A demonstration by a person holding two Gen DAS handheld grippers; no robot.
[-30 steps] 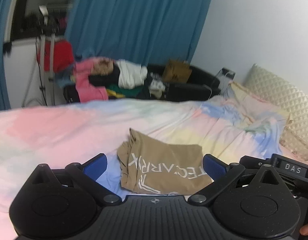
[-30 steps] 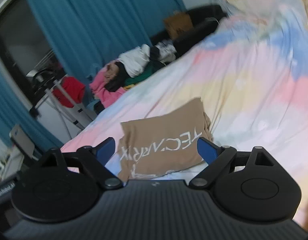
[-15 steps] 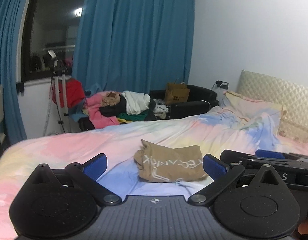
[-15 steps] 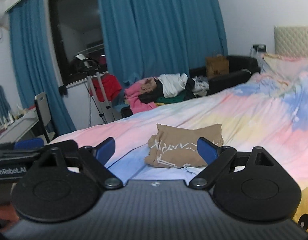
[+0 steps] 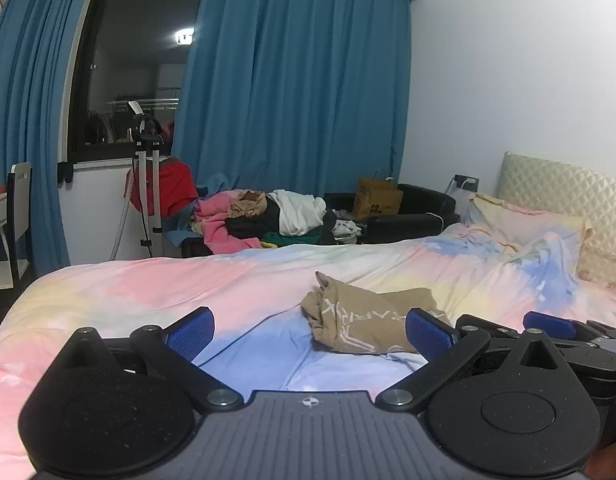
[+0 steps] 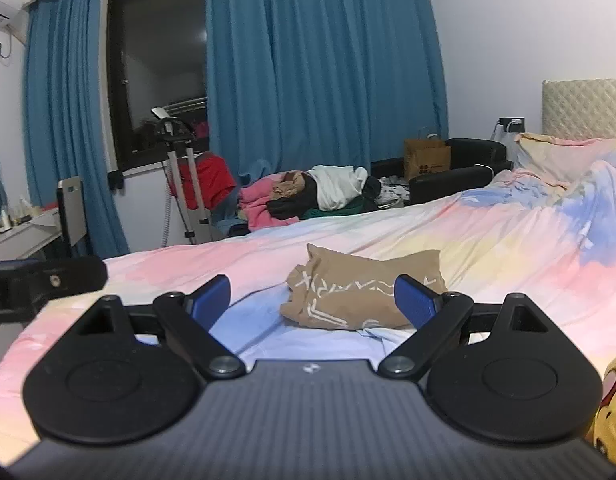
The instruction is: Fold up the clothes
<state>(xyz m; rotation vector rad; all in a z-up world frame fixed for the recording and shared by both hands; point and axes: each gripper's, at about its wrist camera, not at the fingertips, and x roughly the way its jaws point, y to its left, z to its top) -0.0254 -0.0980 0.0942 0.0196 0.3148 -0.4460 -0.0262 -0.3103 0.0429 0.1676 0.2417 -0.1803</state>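
Both grippers pulled back, jaws wide, empty; folded tan shirt [image 5: 367, 322] on bed [image 5: 148, 292].

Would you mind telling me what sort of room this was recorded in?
Most likely a home bedroom: a bed with a pastel cover and a pillow, blue curtains over a dark window, and a pile of clothes beyond it.

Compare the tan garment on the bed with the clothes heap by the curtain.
The tan garment is one piece, folded into a compact bundle; the clothes heap is many pieces, mixed colours, unfolded. The tan garment lies on the bedspread; the heap sits beyond the bed. Neither is held.
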